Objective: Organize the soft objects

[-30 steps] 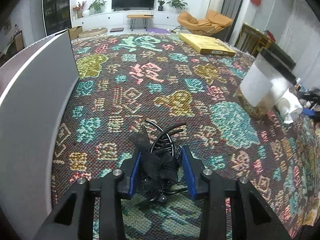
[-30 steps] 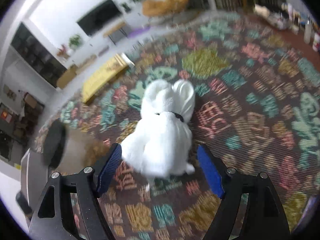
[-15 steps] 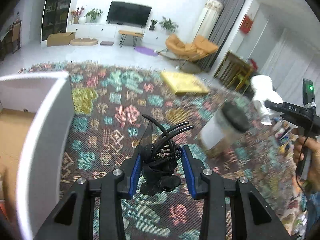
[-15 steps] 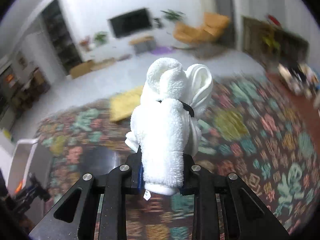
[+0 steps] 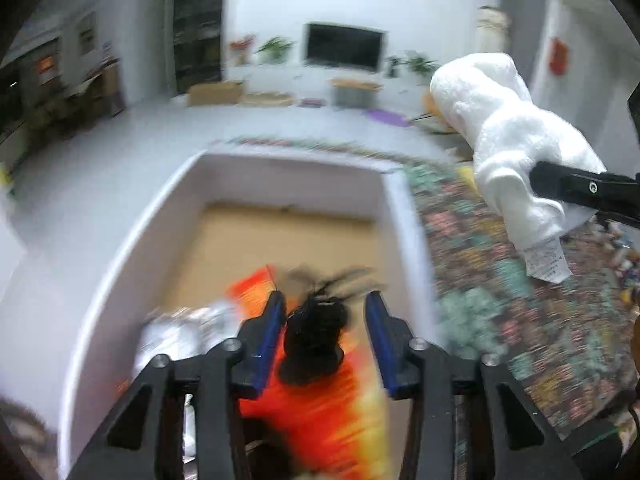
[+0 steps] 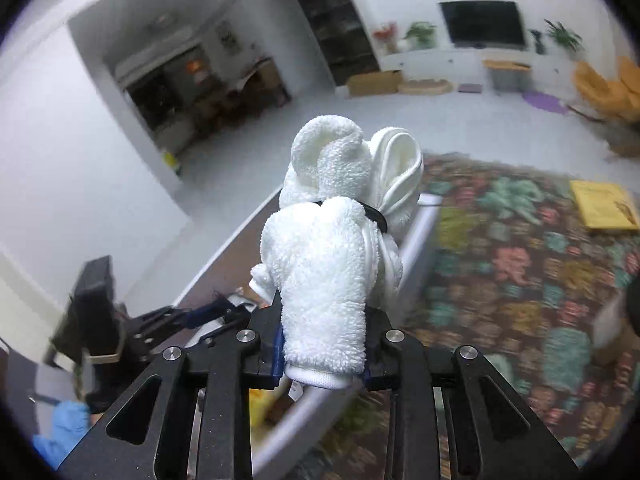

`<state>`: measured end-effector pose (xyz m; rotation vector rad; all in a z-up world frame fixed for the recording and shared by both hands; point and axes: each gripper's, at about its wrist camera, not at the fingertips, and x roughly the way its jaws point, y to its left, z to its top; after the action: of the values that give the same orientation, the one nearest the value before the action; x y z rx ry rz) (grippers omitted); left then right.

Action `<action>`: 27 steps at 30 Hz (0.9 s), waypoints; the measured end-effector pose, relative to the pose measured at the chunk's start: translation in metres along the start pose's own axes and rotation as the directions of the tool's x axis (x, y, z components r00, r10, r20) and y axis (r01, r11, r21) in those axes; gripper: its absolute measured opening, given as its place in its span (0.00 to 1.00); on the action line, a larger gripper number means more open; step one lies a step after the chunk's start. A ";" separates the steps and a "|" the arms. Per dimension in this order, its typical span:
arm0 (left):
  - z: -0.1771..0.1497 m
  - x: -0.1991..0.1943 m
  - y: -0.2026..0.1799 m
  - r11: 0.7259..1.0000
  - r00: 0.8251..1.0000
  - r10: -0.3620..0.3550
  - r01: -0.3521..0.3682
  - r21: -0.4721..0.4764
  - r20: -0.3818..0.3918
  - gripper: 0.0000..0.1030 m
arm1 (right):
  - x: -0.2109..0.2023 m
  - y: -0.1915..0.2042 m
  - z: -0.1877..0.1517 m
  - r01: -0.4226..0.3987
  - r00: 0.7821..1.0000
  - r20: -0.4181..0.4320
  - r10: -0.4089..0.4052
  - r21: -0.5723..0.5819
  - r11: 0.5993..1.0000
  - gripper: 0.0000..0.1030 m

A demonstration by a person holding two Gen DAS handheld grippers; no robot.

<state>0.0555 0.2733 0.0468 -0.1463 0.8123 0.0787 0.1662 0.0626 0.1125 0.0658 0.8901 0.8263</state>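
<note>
Left wrist view. My left gripper (image 5: 325, 314) hangs over a white box (image 5: 404, 236) with a brown cardboard floor. Its blue pads (image 5: 269, 322) have just been opening and stand apart, with a gap on each side of the black hair clip (image 5: 314, 340) between them; the clip is blurred and I cannot tell whether either pad touches it. Below lie an orange-and-yellow item (image 5: 340, 400) and something silvery (image 5: 188, 328), both blurred. Right of the box spreads a patterned rug (image 5: 520, 320). My right gripper (image 5: 560, 186) enters from the right, clamped on a white plush toy (image 5: 508, 136) held above the rug. Beyond: pale floor, a white wall, a television (image 5: 344, 46) on a low white cabinet, potted plants.

Right wrist view. My right gripper (image 6: 324, 360) is narrow, its jaws having just eased slightly, pads pressing the plush toy's base; the toy (image 6: 336, 240) stands upright over the box's edge (image 6: 420, 240). My left gripper (image 6: 208, 312) shows at lower left. The rug (image 6: 520, 280) carries a yellow flat box (image 6: 604, 204). Behind: dark shelving, a television (image 6: 482, 24), an orange chair (image 6: 608, 88).
</note>
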 end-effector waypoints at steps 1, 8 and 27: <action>-0.006 0.000 0.011 1.000 1.000 0.024 -0.024 -0.015 -0.008 0.61 | 0.014 0.012 -0.004 0.024 1.000 -0.001 -0.024 -0.027 0.999 0.38; -0.031 -0.019 0.022 0.996 0.995 0.088 -0.087 -0.019 0.047 0.85 | 0.060 0.014 -0.033 0.005 0.997 -0.079 -0.007 -0.030 1.000 0.73; -0.057 -0.071 0.010 0.922 0.919 0.370 -0.346 -0.173 0.138 1.00 | 0.006 0.038 -0.089 0.101 0.986 -0.127 -0.107 -0.052 0.993 0.77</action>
<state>-0.0358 0.2733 0.0587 -0.1244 0.6562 0.4937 0.0820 0.0684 0.0648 -0.0748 0.9878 0.7588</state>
